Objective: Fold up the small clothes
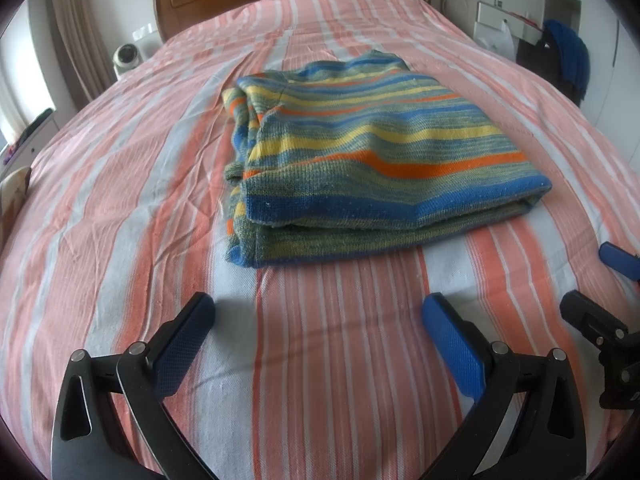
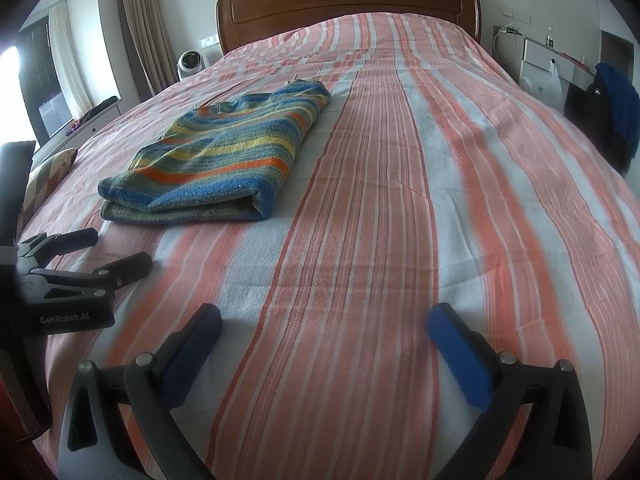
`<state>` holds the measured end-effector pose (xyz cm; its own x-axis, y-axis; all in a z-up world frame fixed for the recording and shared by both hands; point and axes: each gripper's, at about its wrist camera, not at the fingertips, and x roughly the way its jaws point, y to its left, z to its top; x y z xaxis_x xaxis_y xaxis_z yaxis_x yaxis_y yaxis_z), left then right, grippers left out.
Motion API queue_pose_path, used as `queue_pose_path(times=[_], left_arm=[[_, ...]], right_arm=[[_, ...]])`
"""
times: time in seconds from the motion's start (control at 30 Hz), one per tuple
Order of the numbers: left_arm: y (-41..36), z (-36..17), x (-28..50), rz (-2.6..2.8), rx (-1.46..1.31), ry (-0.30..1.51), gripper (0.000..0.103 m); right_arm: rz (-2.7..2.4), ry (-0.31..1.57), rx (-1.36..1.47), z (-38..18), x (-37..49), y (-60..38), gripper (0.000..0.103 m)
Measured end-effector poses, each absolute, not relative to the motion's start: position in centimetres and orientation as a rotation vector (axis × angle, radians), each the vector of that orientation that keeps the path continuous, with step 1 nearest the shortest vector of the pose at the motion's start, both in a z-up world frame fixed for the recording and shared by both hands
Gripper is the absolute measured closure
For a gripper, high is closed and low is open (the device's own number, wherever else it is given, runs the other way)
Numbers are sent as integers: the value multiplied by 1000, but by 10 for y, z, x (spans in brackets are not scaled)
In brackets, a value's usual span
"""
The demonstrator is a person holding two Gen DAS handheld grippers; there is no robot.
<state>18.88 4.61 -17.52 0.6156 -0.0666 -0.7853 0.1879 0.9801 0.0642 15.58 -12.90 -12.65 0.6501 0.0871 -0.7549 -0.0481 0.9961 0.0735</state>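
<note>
A striped knit garment [image 1: 360,152] in blue, yellow, green and orange lies folded in a thick rectangle on the bed. It also shows in the right wrist view [image 2: 216,160] at the left. My left gripper [image 1: 318,312] is open and empty, just short of the garment's near edge. My right gripper [image 2: 324,320] is open and empty over bare bedspread, to the right of the garment. The left gripper also shows in the right wrist view [image 2: 116,250] at the left edge. The right gripper shows in the left wrist view [image 1: 588,280] at the right edge.
The bed is covered by a pink, orange and white striped bedspread [image 2: 440,200] with a wooden headboard [image 2: 348,4] at the far end. A small white fan [image 2: 190,63] stands left of the headboard. A chair with blue and black clothes [image 2: 612,116] stands at the right.
</note>
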Motion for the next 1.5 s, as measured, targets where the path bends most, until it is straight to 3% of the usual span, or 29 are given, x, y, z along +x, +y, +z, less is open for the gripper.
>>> queue_pose_path(times=[0.83,1.13,1.23,1.5], left_arm=[[46,-176,189,-146,144,900,0],[48,-171,195,-113,100,989,0],[50,-151,182,-42,127,998,0],[76,-47,104,-54,32,793,0]], right_arm=[[96,853,83,-128,153,-132,0],[88,879,66,-128,156,-130,0],[80,894,52,-128,158,-129,0],[46,918,-20,-124,161,-120,0]])
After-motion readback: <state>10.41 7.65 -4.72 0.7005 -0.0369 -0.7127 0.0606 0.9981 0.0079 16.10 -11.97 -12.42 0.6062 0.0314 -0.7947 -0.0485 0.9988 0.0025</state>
